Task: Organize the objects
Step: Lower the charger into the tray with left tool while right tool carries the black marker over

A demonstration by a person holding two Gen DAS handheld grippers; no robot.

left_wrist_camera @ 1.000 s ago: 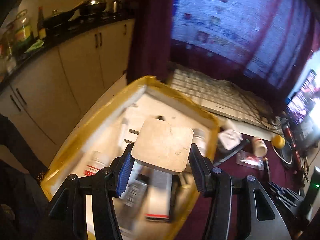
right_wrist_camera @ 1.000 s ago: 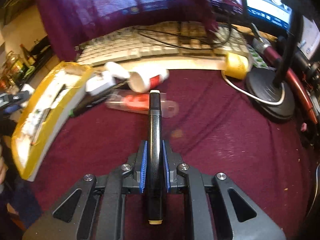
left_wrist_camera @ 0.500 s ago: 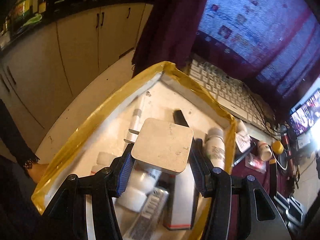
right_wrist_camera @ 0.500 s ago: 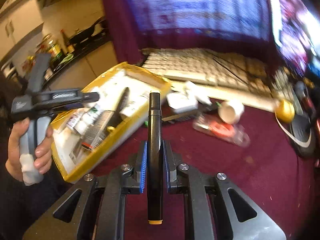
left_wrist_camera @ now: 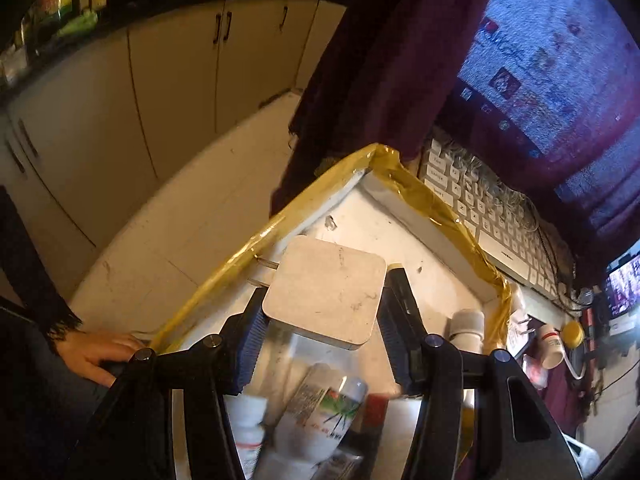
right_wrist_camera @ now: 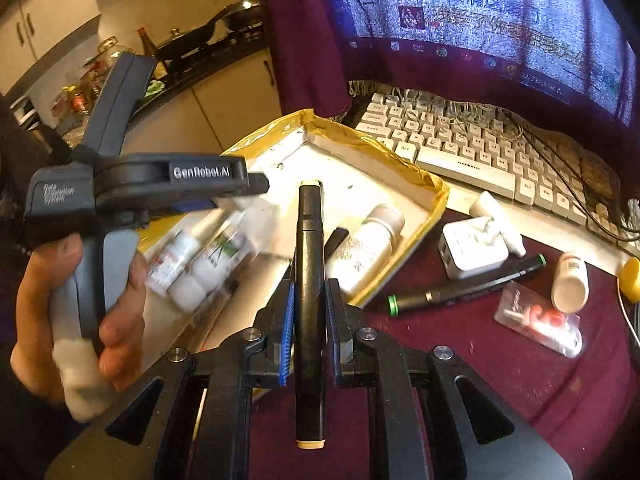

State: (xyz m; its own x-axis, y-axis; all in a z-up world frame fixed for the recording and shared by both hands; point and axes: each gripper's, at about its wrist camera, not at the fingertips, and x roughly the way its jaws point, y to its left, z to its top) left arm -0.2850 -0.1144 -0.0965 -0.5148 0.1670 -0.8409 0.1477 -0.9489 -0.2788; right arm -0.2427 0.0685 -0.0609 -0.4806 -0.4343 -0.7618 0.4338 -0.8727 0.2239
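My left gripper (left_wrist_camera: 322, 322) pinches a white charger (left_wrist_camera: 326, 300) above the yellow-edged tray (left_wrist_camera: 420, 196); my right gripper (right_wrist_camera: 310, 316) clamps 1 black marker (right_wrist_camera: 309, 280).

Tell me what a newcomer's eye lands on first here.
First, the white square charger clamped in the left gripper, held above the yellow-taped tray of small bottles. Next, the black marker pinched upright in the right gripper, with the tray just beyond it on the maroon cloth.
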